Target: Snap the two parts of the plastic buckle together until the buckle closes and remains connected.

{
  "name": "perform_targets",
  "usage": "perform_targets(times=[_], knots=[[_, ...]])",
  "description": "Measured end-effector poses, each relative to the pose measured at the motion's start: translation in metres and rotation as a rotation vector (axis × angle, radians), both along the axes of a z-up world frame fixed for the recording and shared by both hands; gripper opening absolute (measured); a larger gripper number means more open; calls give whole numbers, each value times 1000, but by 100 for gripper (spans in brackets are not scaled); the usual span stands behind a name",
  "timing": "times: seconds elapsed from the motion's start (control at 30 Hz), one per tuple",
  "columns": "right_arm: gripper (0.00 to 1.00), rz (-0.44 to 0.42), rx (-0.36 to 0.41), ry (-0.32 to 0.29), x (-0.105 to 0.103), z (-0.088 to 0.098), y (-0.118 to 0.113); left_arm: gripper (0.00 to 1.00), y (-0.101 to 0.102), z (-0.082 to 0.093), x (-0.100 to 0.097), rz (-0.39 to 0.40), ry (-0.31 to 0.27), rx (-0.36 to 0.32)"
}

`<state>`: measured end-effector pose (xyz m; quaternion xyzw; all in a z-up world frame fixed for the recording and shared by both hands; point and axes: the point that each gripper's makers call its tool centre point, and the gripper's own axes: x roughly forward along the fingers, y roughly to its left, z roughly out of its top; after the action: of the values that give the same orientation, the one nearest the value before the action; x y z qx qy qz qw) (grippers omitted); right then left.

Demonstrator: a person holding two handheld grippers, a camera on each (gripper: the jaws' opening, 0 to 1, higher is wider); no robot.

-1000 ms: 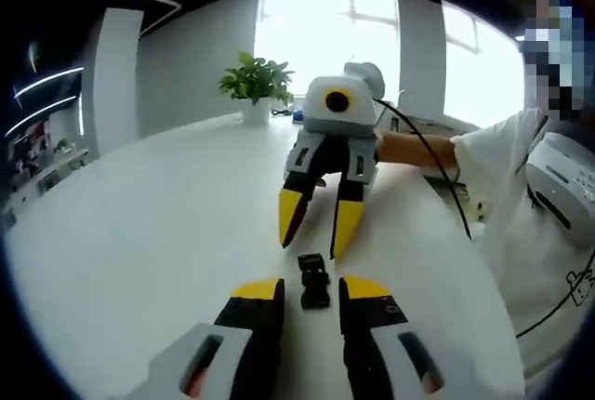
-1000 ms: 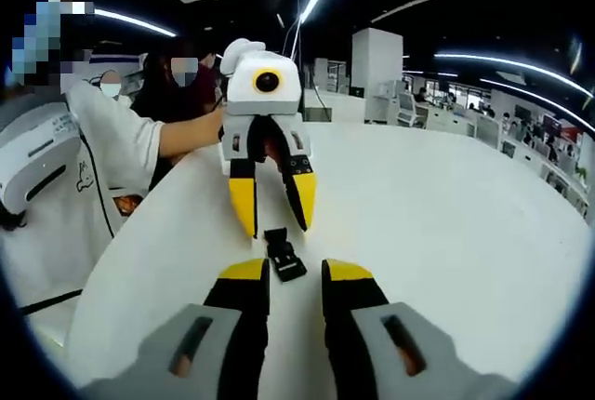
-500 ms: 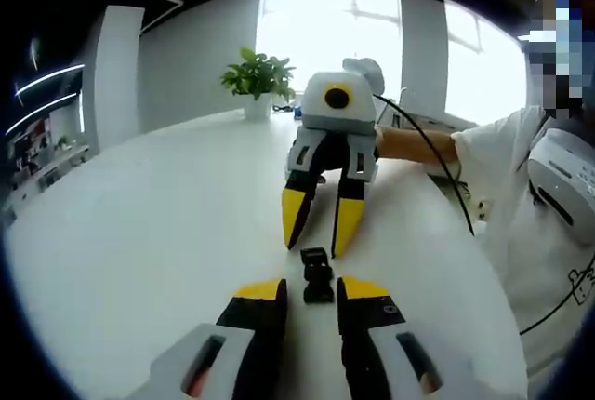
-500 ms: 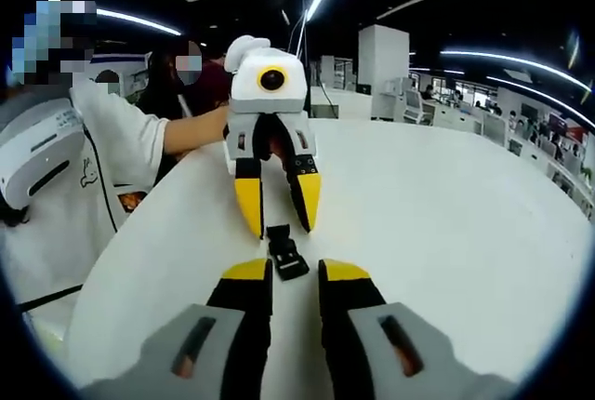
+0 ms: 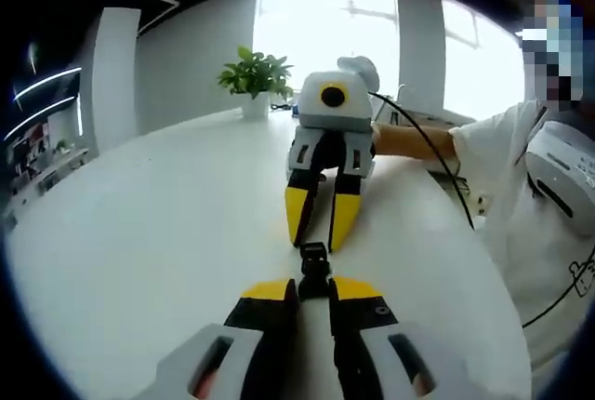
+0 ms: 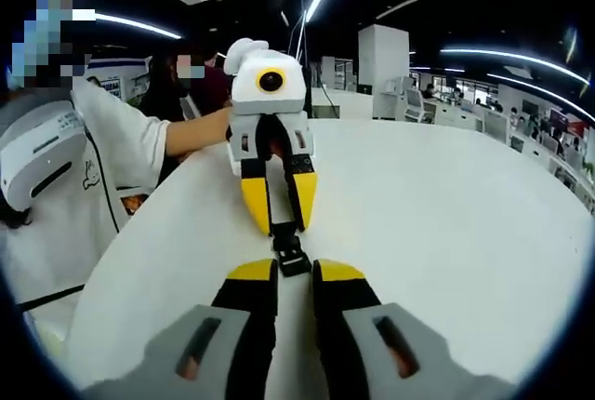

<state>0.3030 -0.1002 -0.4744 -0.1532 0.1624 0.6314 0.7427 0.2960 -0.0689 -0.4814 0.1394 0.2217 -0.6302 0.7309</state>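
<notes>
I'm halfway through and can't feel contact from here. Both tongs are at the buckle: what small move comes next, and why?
Probably press the two tongs gently toward each other along the buckle's length. The black buckle lies on the white table between the left tongs and the right tongs, one at each end. Whether its two parts have latched is too small to tell.
</notes>
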Motion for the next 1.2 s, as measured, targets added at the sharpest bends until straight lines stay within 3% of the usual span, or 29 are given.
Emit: perform_targets(times=[0.33,0.67,1.2], knots=[[11,1,-13,-25,-4,0,-2,12,2,0,0,-4,-7,2],[9,-53,-42,-67,-5,1,-2,11,2,0,0,7,-24,17],[7,-53,-62,-40,-9,0,-1,9,0,1,-7,23,-19,37]])
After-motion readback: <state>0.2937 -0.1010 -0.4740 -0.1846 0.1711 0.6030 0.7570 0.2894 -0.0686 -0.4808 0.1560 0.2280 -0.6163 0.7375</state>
